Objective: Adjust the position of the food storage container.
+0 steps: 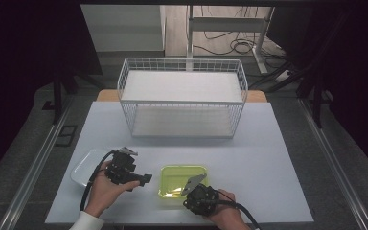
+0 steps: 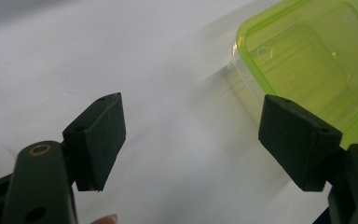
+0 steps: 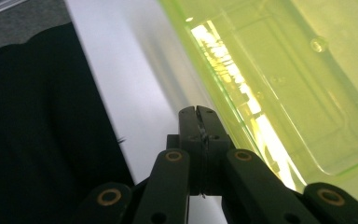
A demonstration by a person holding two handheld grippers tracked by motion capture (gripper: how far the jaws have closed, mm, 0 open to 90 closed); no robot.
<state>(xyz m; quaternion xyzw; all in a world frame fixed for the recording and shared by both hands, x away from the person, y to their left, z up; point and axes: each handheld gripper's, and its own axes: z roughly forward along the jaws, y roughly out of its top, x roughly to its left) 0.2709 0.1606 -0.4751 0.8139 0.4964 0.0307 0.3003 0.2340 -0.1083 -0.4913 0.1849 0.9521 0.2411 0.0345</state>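
A translucent yellow-green plastic container (image 1: 183, 181) lies on the white table, near its front edge. My right gripper (image 1: 188, 195) is low at the container's near side. In the right gripper view my right gripper (image 3: 198, 114) is shut, its pads pressed together just beside the container's rim (image 3: 223, 98), and I see nothing held between them. My left gripper (image 1: 143, 179), held in a hand, sits left of the container with its jaws pointing toward it. In the left gripper view my left gripper (image 2: 191, 137) is open and empty above the bare table, with the container (image 2: 307, 60) ahead to the right.
A white wire basket (image 1: 182, 103) with a white liner stands at the back middle of the table (image 1: 268, 158). A white shallow tray (image 1: 87, 165) lies at the front left, partly under the left hand. The table's front edge runs close behind my right gripper.
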